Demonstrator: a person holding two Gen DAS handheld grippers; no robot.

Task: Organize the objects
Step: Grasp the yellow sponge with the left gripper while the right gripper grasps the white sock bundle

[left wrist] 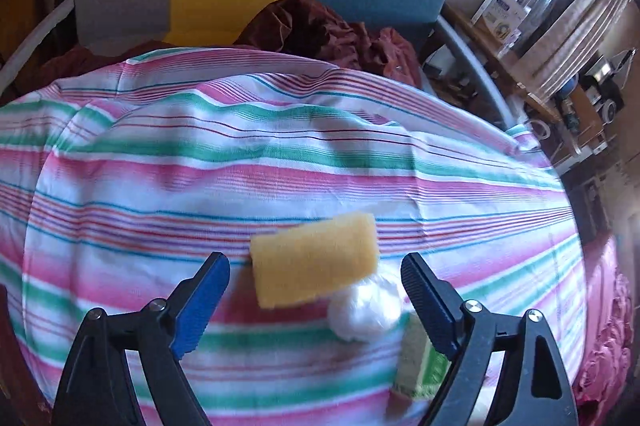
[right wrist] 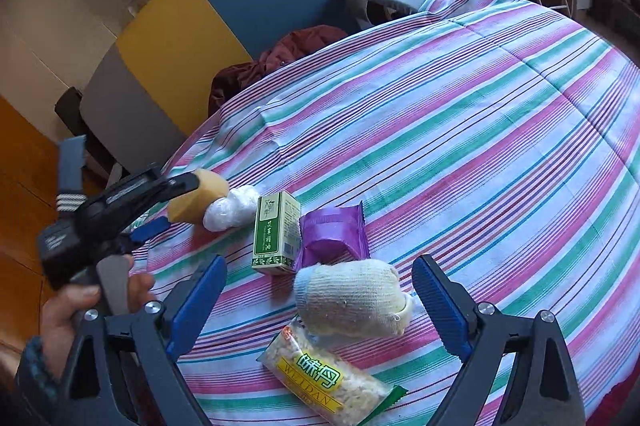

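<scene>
Right wrist view: 6 items in a row on striped cloth

Count, L to R: 1 yellow sponge (right wrist: 204,196), 1 white wadded plastic ball (right wrist: 232,212), 1 green-white box (right wrist: 276,232), 1 purple packet (right wrist: 334,232), 1 knit sock bundle (right wrist: 352,300), 1 snack bag (right wrist: 324,380) w/ yellow label. All lie on striped cloth (right wrist: 460,130), mostly touching neighbours.

Pose: left gripper (right wrist: 176,204) angled down at sponge, jaws spread wide, sponge between them but pads not pressing. A hand (right wrist: 76,306) holds its grip. Right gripper (right wrist: 320,294) hangs over sock bundle, jaws wide apart, nothing clamped.

Left wrist view: left gripper (left wrist: 316,278) open; sponge (left wrist: 314,260) and plastic ball (left wrist: 364,310) blurred; box (left wrist: 420,362) part hidden behind R finger.

Hard to read: box print too small. Snack bag end cut by frame edge.
</scene>
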